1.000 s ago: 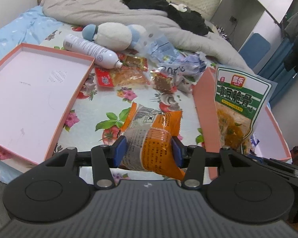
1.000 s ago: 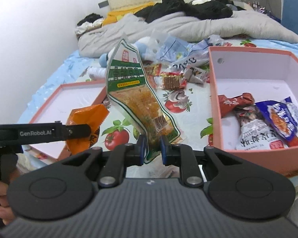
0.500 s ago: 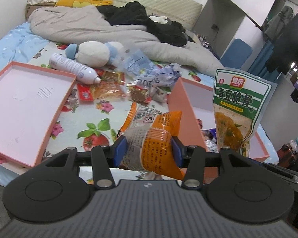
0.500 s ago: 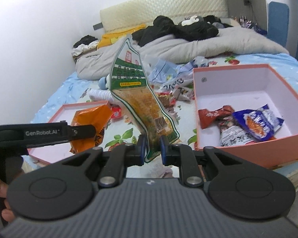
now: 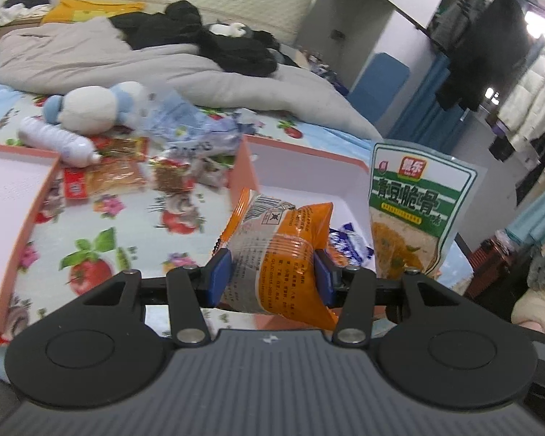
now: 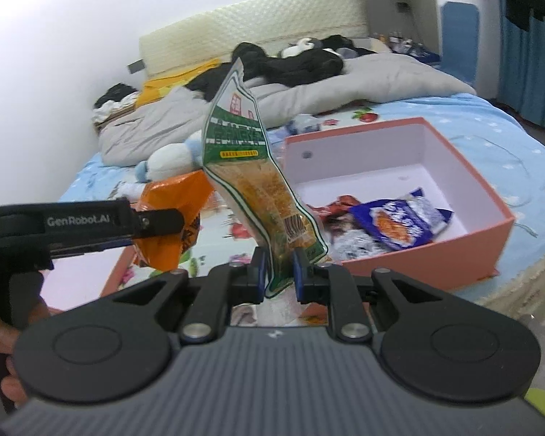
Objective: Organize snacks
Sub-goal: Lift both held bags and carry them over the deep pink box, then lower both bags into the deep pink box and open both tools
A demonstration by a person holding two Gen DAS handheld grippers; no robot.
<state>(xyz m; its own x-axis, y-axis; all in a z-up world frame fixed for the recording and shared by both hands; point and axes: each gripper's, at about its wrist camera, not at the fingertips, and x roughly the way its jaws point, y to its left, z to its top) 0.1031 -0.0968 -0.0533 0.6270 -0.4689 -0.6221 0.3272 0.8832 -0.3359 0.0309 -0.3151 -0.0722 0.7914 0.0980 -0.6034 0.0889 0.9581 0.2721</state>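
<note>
My left gripper [image 5: 272, 276] is shut on an orange snack packet [image 5: 276, 250], held in the air near the front left corner of the pink box [image 5: 301, 160]. My right gripper [image 6: 278, 272] is shut on the bottom edge of a tall green-and-white snack bag [image 6: 250, 181], upright, left of the box [image 6: 465, 250]. The green bag also shows in the left wrist view [image 5: 414, 210], and the orange packet in the right wrist view [image 6: 170, 218]. Several snack packets [image 6: 392, 221] lie inside the box. Loose snacks [image 5: 116, 178] lie on the bed sheet.
The pink box lid [image 5: 7, 218] lies open side up at the left. A white bottle [image 5: 54, 140], a plush toy [image 5: 91, 107] and crumpled plastic bags [image 5: 192, 127] lie behind the snacks. A grey duvet [image 5: 127, 65] and dark clothes fill the far bed.
Both grippers have lifted and swung right toward the pink box, each still holding its packet. The box now sits closer below and ahead of them.
</note>
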